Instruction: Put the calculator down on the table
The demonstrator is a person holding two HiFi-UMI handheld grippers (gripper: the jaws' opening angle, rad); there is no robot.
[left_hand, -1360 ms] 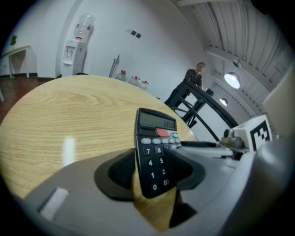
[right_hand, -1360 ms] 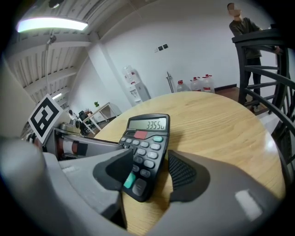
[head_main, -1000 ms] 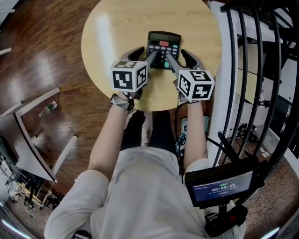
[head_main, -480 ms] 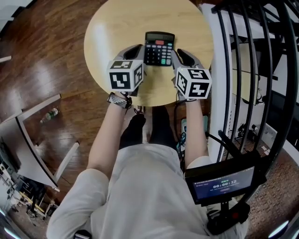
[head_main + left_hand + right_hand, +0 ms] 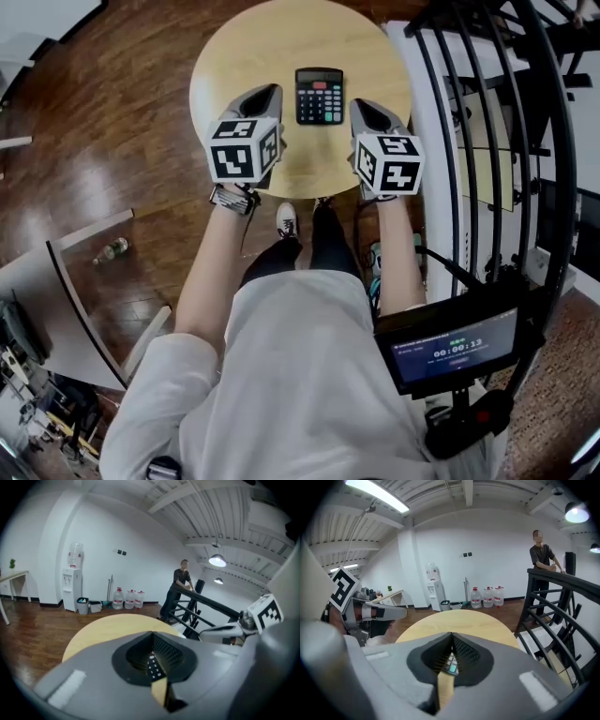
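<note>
**Round table (image 5: 234,56) is holding the calculator (image 5: 319,96) already**

Pale wood of the table is carrying the calculator, which is lying flat, keys up, between the two grippers and slightly ahead of their tips, touching neither. Right now the left gripper (image 5: 266,94) is sitting with jaws pressed together on nothing. The right gripper (image 5: 366,111) has just been closing its jaws, with nothing between them either. I'm reckoning the put-down is done, so the smart move is backing both off evenly without nudging the calculator. That black railing (image 5: 469,141) is running close outside the right gripper, so swinging wide that way is looking risky. One bottle (image 5: 111,249) is lying on the floor (image 5: 112,112) well beyond the left gripper, bothering nobody.
</note>
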